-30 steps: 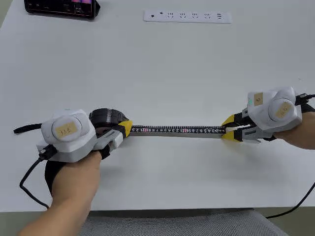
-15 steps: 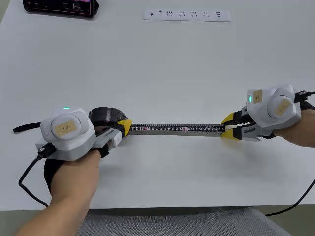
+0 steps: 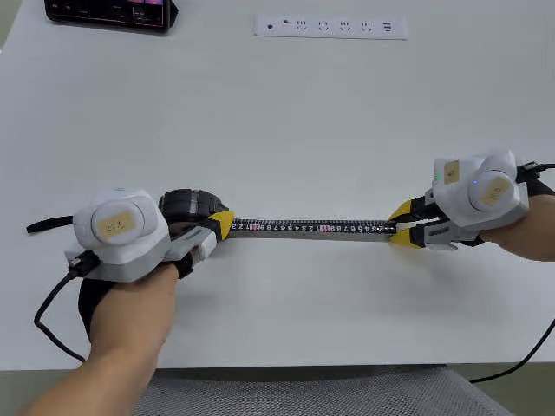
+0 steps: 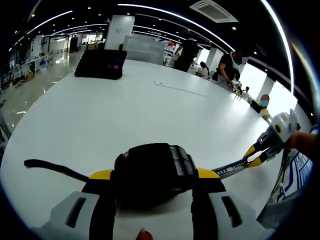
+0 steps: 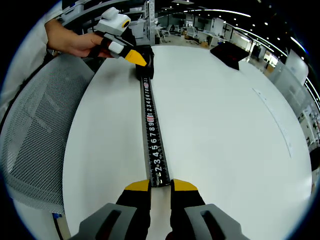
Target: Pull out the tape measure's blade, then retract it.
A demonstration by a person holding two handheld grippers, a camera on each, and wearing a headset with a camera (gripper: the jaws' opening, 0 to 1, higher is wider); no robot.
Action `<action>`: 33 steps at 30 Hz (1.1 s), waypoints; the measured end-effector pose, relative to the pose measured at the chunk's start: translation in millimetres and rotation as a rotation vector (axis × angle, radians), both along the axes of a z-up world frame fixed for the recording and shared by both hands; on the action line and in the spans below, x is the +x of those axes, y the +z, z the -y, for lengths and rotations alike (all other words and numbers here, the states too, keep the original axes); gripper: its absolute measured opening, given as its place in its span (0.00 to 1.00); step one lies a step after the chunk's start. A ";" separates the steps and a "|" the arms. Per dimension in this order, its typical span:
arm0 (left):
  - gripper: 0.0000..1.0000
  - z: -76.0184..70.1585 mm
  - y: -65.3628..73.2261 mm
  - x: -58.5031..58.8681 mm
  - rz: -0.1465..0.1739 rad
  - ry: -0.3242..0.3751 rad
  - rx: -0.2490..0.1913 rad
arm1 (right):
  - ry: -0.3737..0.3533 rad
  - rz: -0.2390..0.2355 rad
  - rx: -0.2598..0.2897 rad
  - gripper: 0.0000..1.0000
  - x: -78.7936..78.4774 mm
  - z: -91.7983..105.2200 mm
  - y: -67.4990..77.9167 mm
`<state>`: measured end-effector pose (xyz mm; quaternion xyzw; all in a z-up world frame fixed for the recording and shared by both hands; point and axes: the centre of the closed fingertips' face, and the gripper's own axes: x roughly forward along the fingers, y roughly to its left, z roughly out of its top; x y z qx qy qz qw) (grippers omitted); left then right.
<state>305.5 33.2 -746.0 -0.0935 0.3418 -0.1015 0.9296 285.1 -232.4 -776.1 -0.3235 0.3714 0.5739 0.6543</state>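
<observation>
Staying as before: left tool [image 4: 155,174] clamps case [image 3: 189,206], right tool [image 5: 160,186] pinches blade [image 3: 312,227].

— Where is the tape measure [image 3: 191,208]?
— Near left on the counter [image 3: 286,121]. It has a black case, and its black strap [image 3: 48,225] trails off to the left.
— And the blade [image 3: 312,227]?
— Pulled out. It's dark with white and red numerals, and runs straight and level to the right.

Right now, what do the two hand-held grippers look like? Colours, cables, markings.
Left hand-held gripper and right hand-held gripper match: rounded white housings, tan handwritten stickers, grey-and-black jaws tipped yellow. A black cable trails from each. No sleeves on the forearms.
</observation>
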 end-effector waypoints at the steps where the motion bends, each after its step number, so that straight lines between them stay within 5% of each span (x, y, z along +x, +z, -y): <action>1: 0.56 0.0 0.0 0.0 -0.001 0.000 0.000 | 0.003 0.000 0.001 0.11 0.1 -2.4 -0.1; 33: 0.56 -0.5 -2.0 -0.4 -0.009 -0.002 -0.043 | 0.011 -0.016 0.074 0.11 4.9 -48.5 3.0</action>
